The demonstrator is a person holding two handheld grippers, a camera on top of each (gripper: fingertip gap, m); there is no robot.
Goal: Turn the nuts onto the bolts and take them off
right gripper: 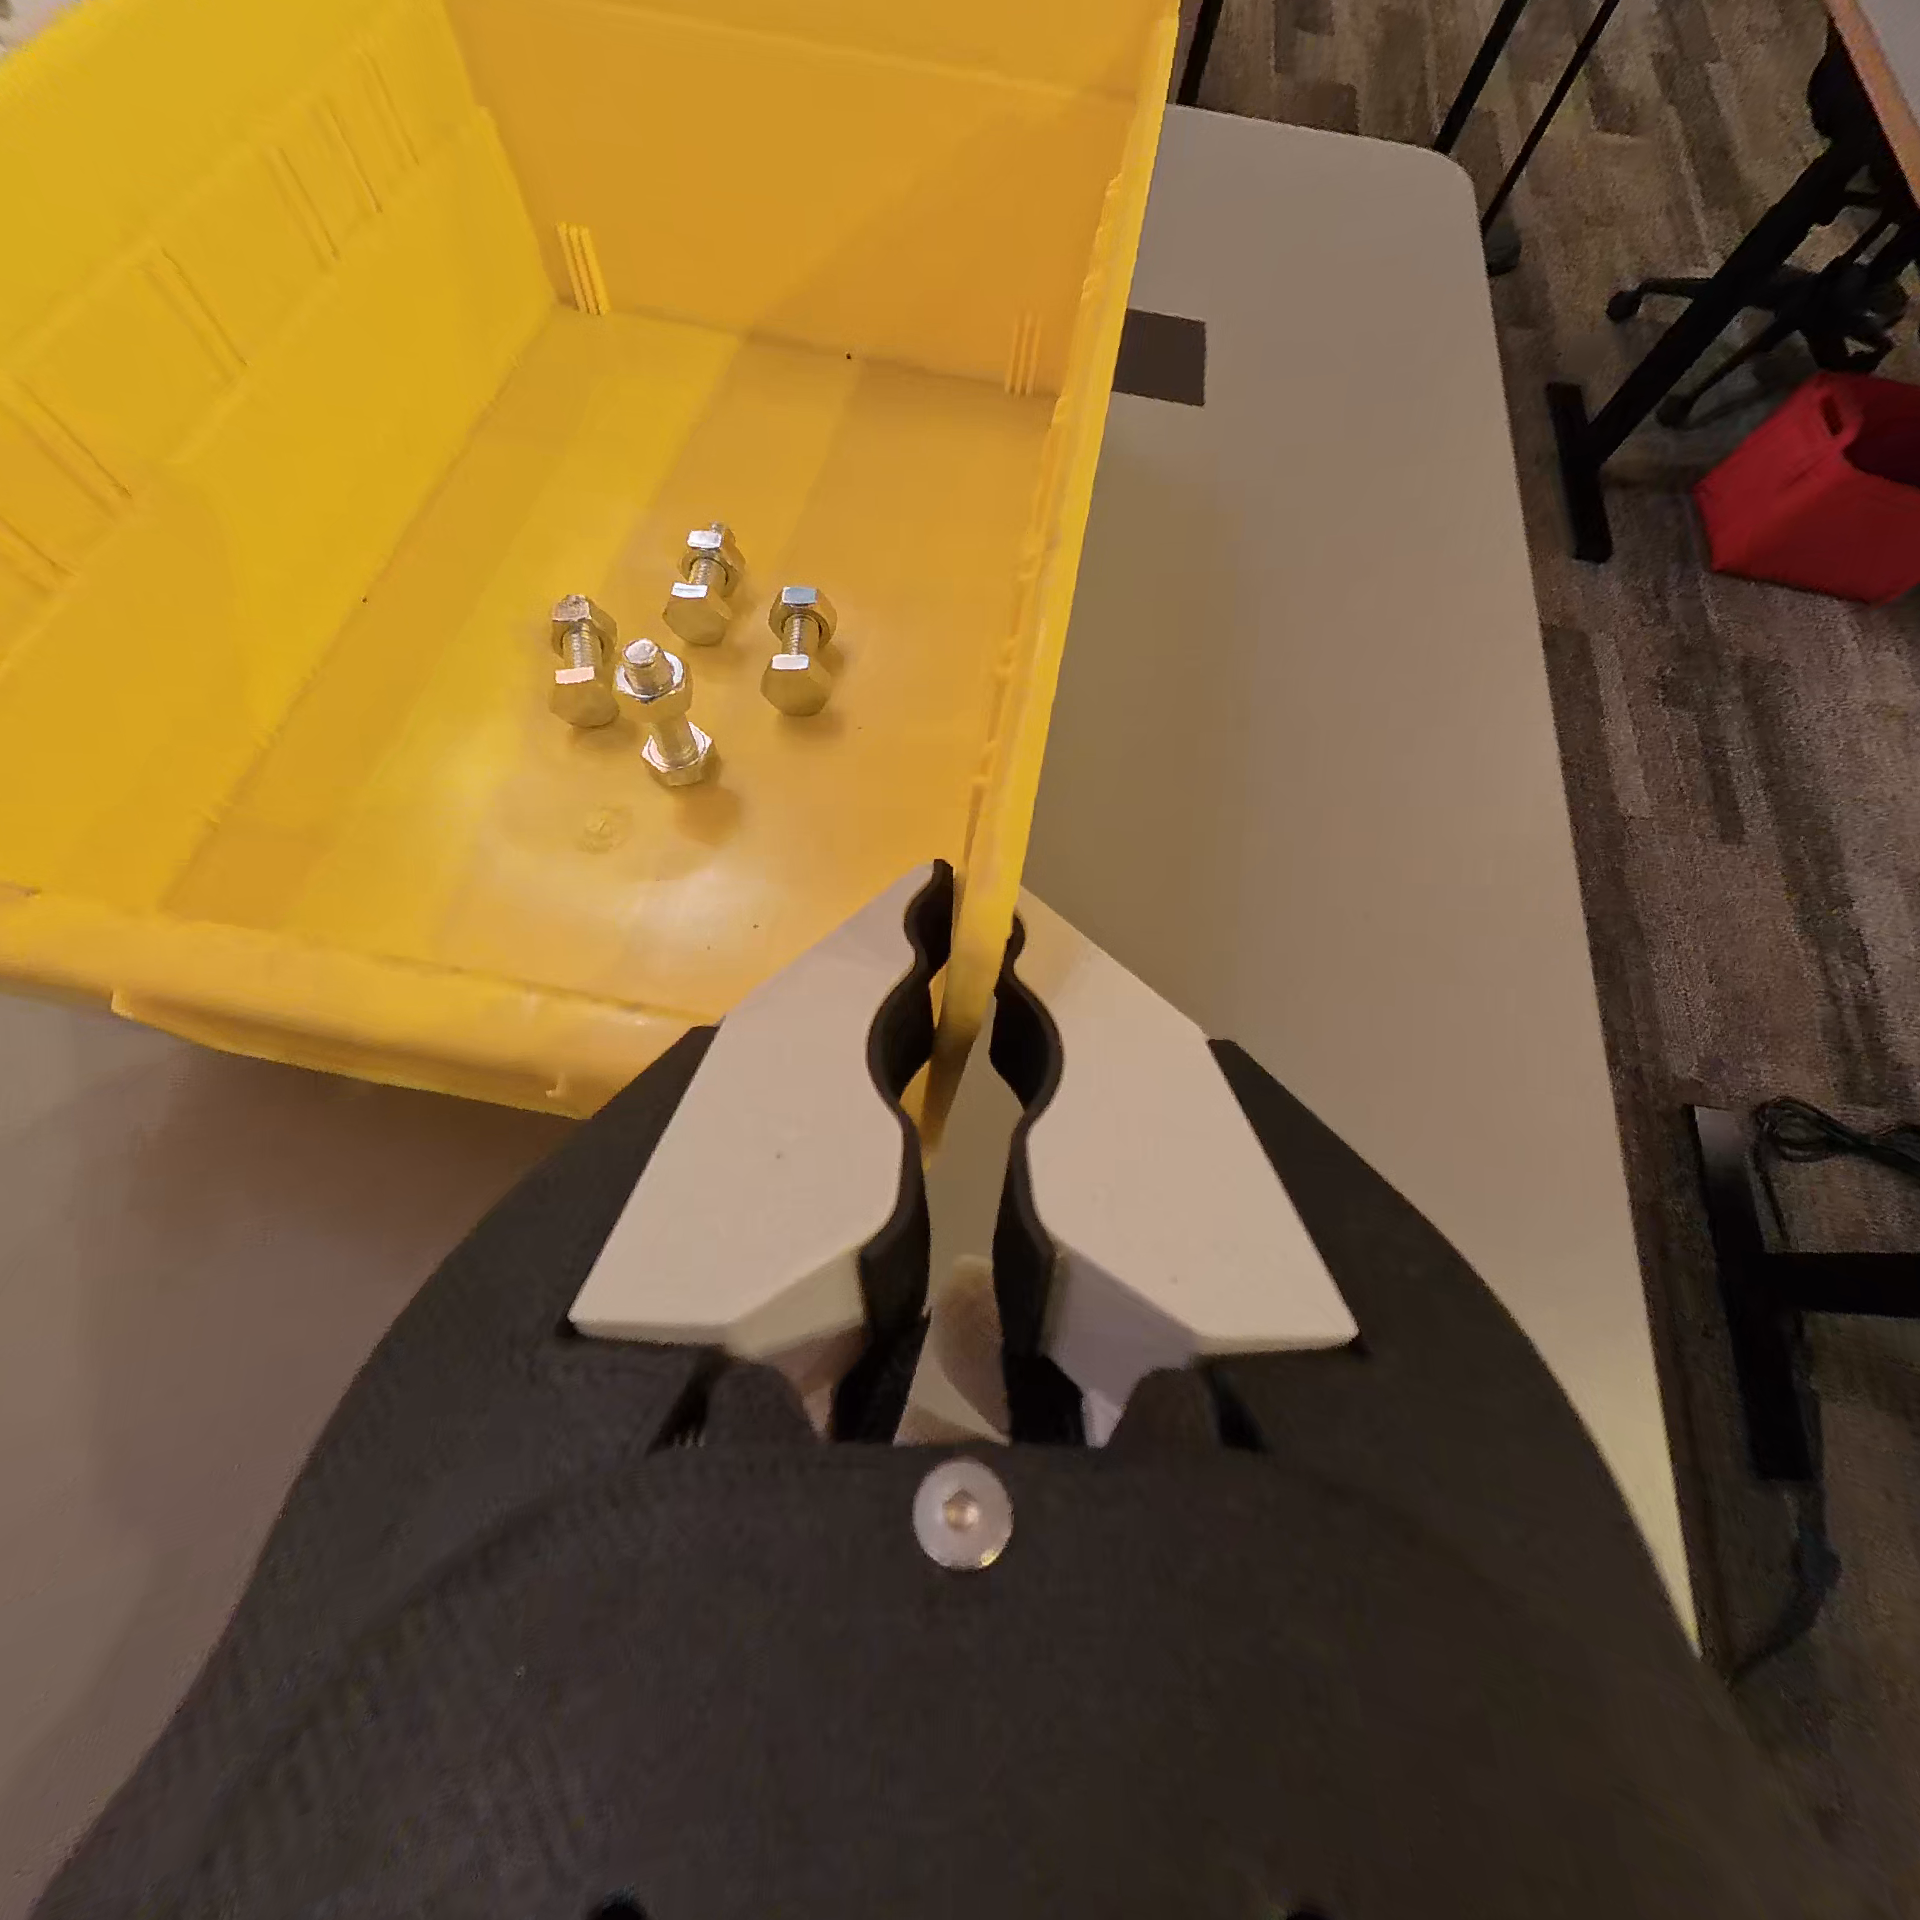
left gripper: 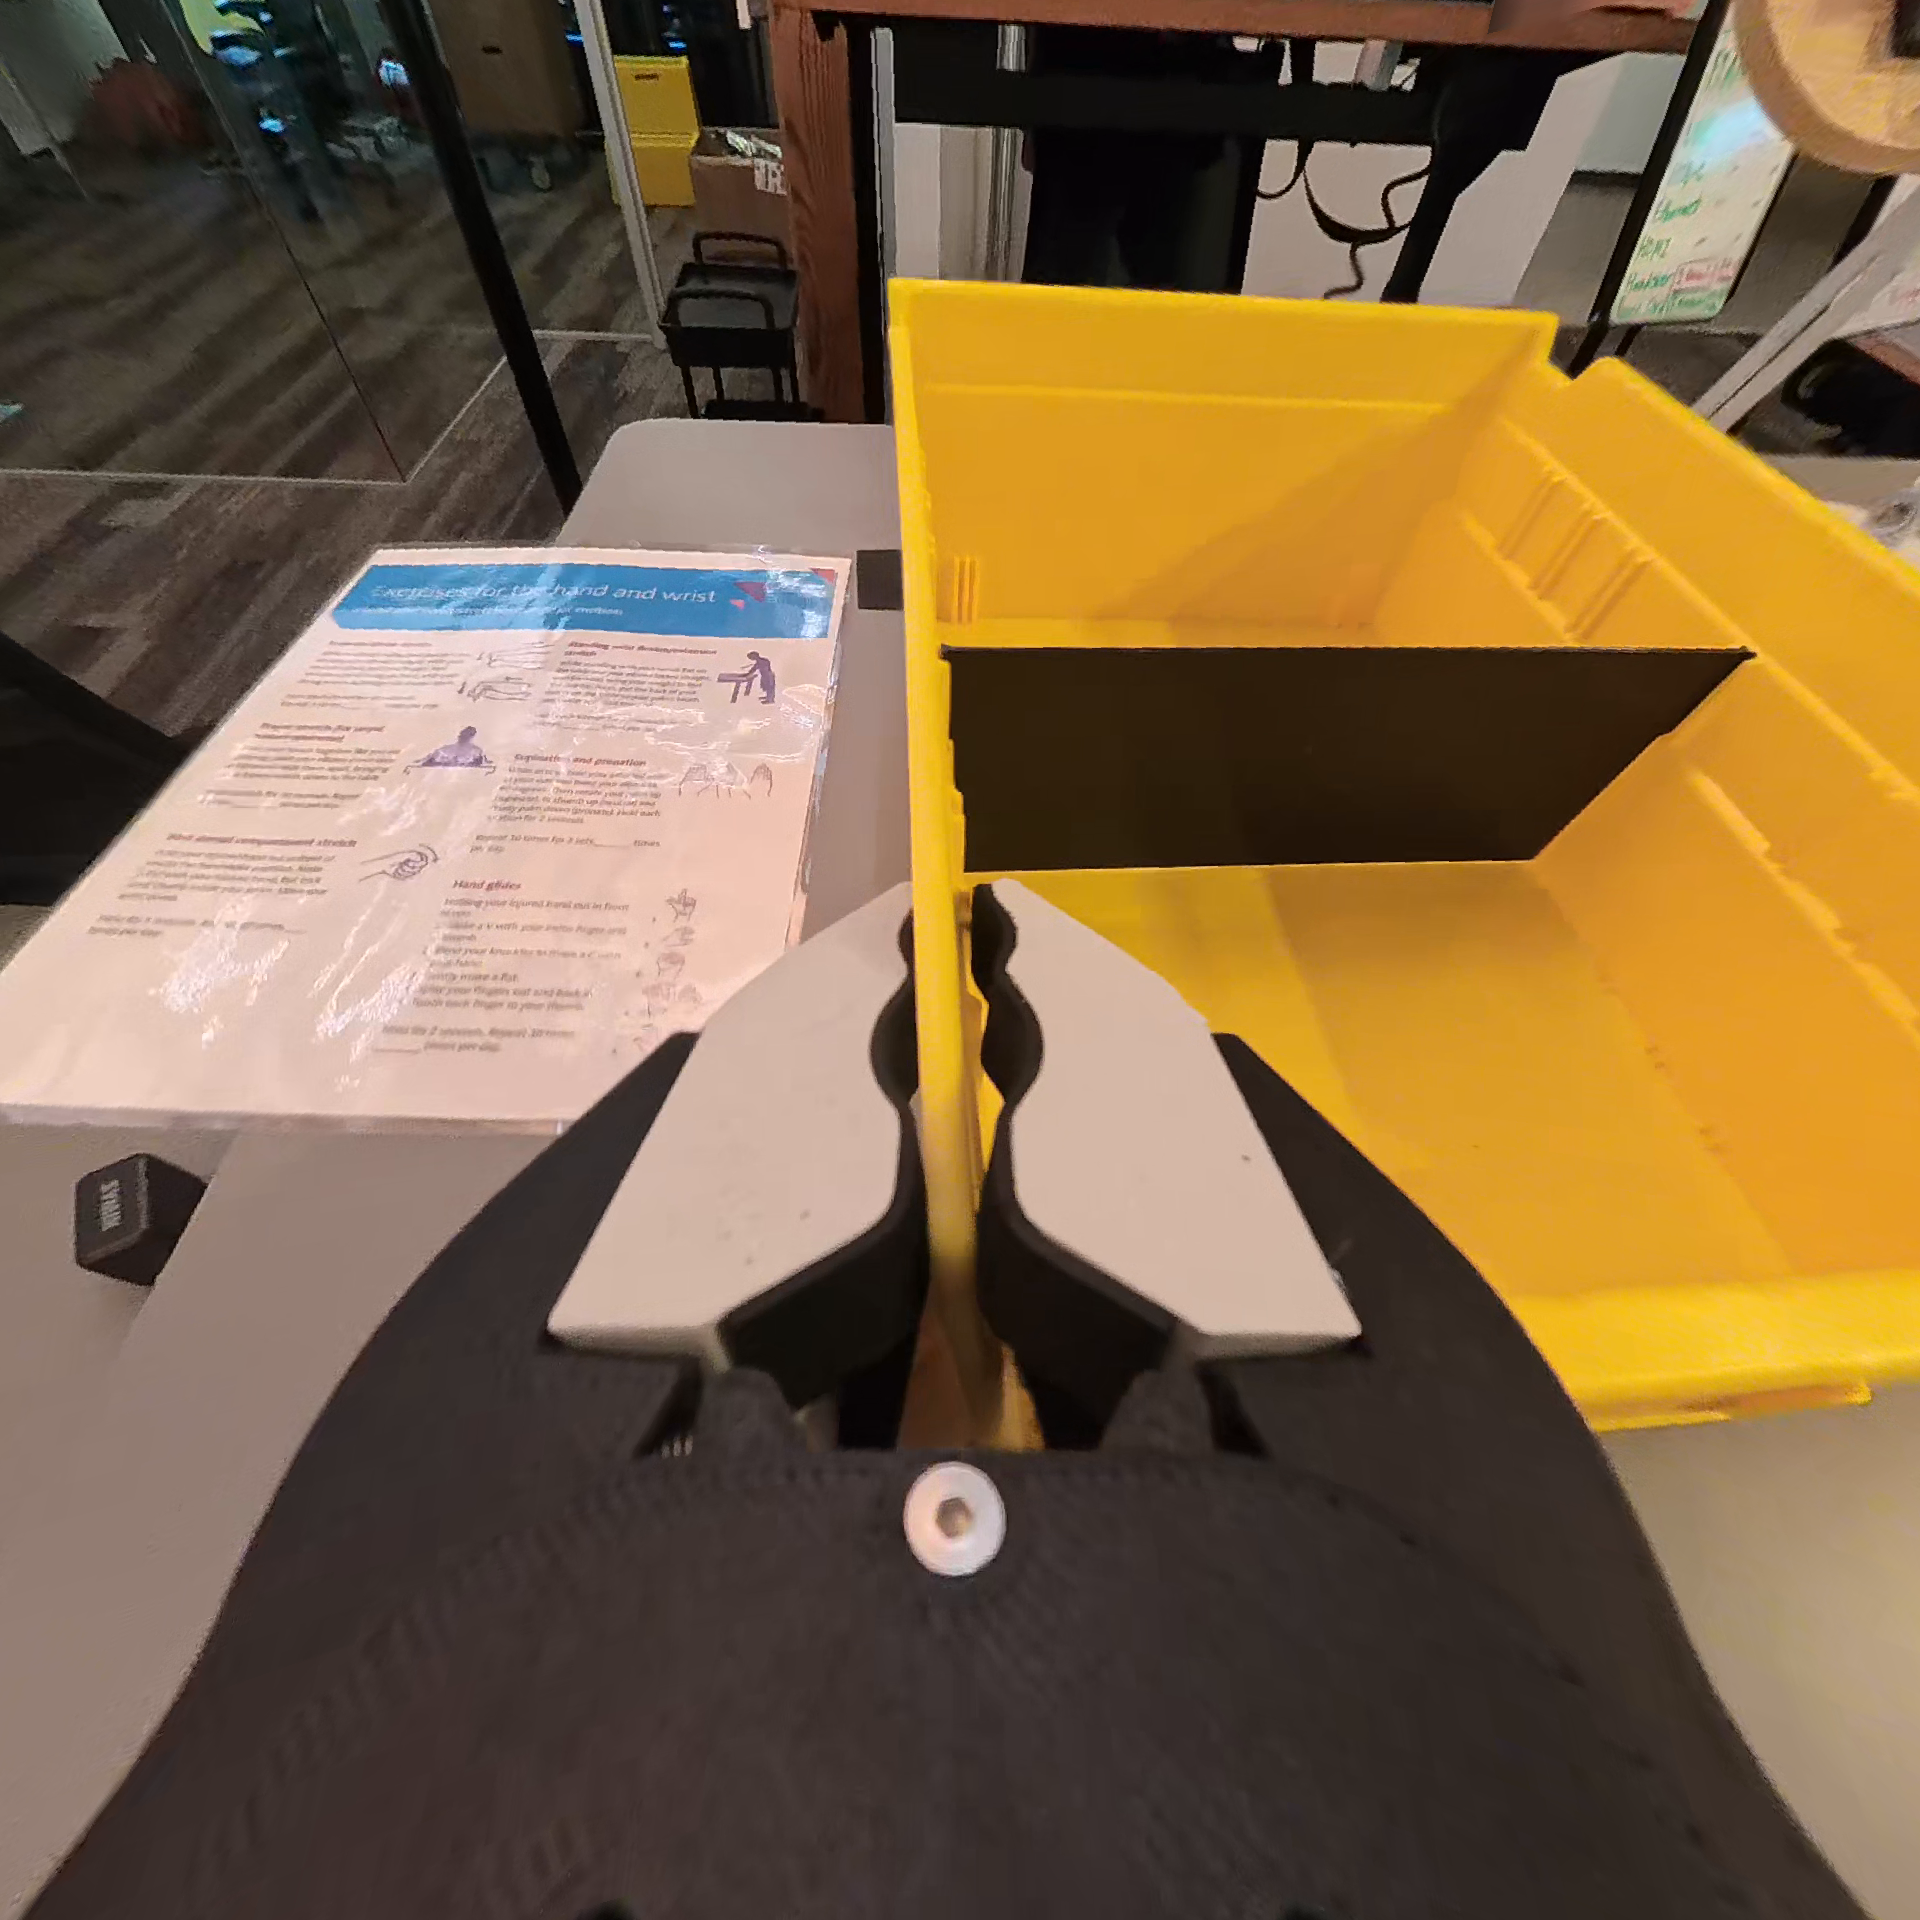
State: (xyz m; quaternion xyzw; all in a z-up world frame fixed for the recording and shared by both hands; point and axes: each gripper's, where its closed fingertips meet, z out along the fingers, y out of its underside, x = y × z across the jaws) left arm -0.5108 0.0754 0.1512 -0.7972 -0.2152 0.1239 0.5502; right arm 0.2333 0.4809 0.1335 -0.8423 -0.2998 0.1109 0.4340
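Note:
A yellow plastic bin (left gripper: 1455, 499) stands on a grey table. My left gripper (left gripper: 951, 909) is shut on the bin's left side wall. A black divider (left gripper: 1299, 758) crosses the bin; the near compartment in this view holds nothing I can see. In the right wrist view, my right gripper (right gripper: 977, 904) is shut on the bin's right side wall (right gripper: 1070, 540). Several silver bolts with nuts threaded on them (right gripper: 675, 649) lie in a loose cluster on the bin floor, ahead and left of the right gripper.
A laminated sheet (left gripper: 447, 821) lies on the table (left gripper: 727, 478) left of the bin, with a small black block (left gripper: 130, 1216) near its front corner. The table's right edge (right gripper: 1538, 831) drops to carpet, where a red bag (right gripper: 1818, 499) and table legs stand. Left tips to right tips: about 85 cm.

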